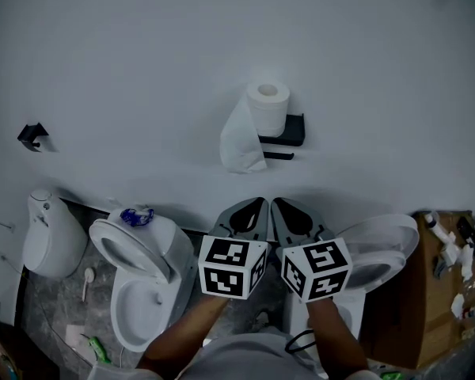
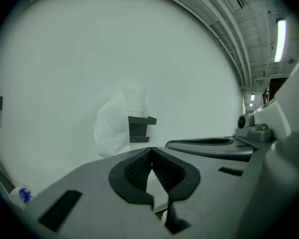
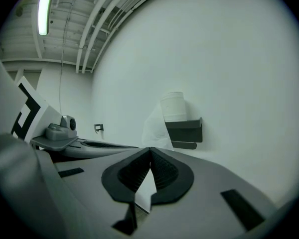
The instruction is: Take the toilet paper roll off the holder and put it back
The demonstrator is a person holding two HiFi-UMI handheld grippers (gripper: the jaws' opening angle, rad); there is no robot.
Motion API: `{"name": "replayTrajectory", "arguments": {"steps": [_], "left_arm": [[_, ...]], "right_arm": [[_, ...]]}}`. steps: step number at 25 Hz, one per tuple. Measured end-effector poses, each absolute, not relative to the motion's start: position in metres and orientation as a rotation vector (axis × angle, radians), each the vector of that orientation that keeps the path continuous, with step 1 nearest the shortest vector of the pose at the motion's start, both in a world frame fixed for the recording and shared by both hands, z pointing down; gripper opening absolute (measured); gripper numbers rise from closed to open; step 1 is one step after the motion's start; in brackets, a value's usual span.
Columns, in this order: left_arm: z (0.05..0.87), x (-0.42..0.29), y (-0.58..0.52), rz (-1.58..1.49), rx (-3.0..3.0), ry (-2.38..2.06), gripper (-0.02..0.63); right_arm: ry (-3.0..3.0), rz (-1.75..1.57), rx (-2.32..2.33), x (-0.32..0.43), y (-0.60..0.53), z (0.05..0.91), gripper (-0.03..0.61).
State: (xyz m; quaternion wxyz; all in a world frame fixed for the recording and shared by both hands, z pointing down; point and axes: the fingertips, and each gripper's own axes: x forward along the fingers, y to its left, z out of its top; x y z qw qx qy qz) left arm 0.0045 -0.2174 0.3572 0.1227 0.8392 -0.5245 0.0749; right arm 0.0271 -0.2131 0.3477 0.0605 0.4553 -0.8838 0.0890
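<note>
Head view: the white, soft paper toilet roll [image 1: 267,101] stands upright on the black metal wall holder [image 1: 289,131] just above the frame's centre. A loose crinkled sheet [image 1: 241,141] drapes to its lower left. The left gripper [image 1: 259,204] and right gripper [image 1: 279,204] sit side by side at lower centre, well short of the roll, each with its ribbed dark pads pressed together on nothing. The jaws will probably need to spread before reaching. A light pinch on the roll's rounded wall, then a straight lift, should spare the hollow core and the hanging tail.
</note>
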Motion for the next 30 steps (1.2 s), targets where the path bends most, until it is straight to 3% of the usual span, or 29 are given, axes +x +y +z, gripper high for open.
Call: {"name": "replayTrajectory", "arguments": {"steps": [20, 24, 30], "left_arm": [[0.331, -0.015, -0.272, 0.186, 2.477, -1.575, 0.003], [0.328, -0.023, -0.284, 0.192, 2.501, -1.550, 0.003], [0.323, -0.032, -0.302, 0.184, 2.544, -1.507, 0.003]], "right_arm": [[-2.721, 0.102, 1.432, 0.018, -0.276, 0.291, 0.004], [-2.705, 0.104, 1.472, 0.013, -0.290, 0.285, 0.078], [-2.660, 0.085, 1.565, 0.009, -0.311, 0.276, 0.116]]}}
